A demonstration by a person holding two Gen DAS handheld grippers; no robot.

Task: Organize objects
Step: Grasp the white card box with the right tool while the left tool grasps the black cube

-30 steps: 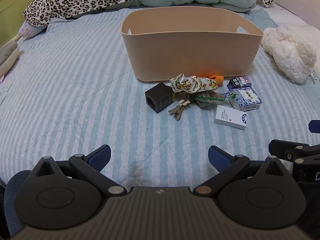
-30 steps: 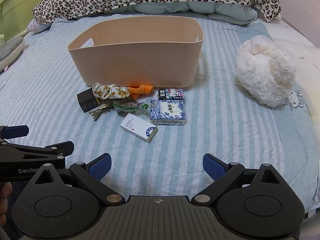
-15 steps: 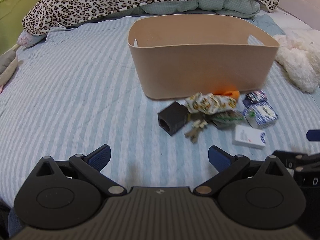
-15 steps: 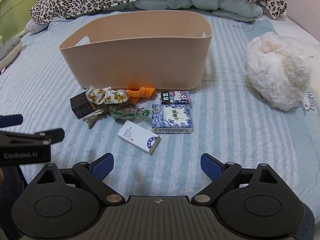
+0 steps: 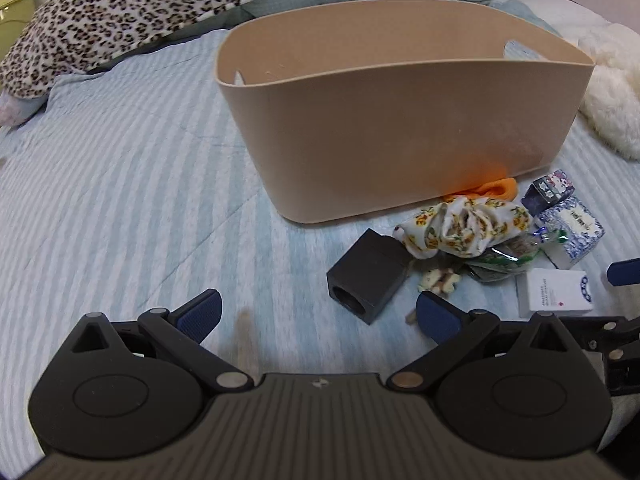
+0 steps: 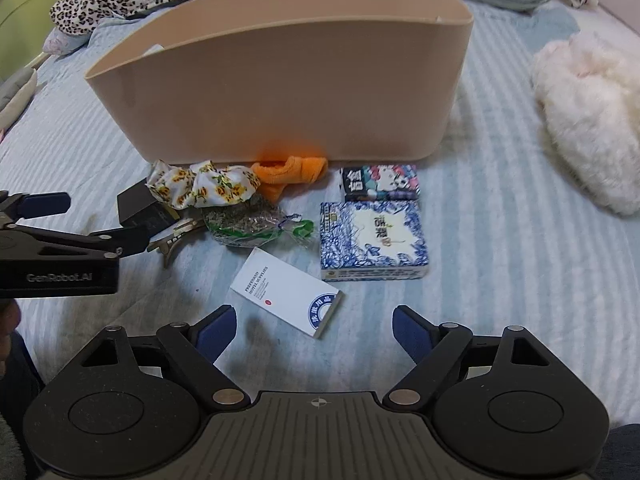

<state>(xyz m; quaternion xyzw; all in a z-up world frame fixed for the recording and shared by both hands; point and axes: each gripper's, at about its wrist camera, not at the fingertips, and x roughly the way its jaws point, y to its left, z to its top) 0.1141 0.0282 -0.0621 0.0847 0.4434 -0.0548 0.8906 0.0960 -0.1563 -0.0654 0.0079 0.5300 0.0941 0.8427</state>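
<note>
A tan bin [image 5: 400, 128] [image 6: 288, 92] stands on the striped bed. In front of it lie a black box [image 5: 366, 276] [image 6: 142, 208], a floral scrunchie [image 5: 464, 228] [image 6: 204, 186], an orange cloth [image 6: 290, 172], a green-wrapped packet [image 6: 248, 224], a hair clip [image 6: 172, 242], a white box [image 6: 286, 296] [image 5: 556, 292], a blue patterned box [image 6: 374, 240] and a small cartoon pack [image 6: 380, 182]. My left gripper [image 5: 318, 314] is open, just left of the black box. My right gripper [image 6: 314, 330] is open, with the white box just beyond its fingertips.
A white fluffy toy [image 6: 588, 120] lies right of the bin. A leopard blanket [image 5: 200, 4] covers the back of the bed. The left gripper's side shows in the right wrist view [image 6: 60, 248], left of the objects. A green bin [image 6: 24, 12] stands far left.
Both grippers have moved forward toward the pile in front of the bin. Both stay open. No object has moved.
</note>
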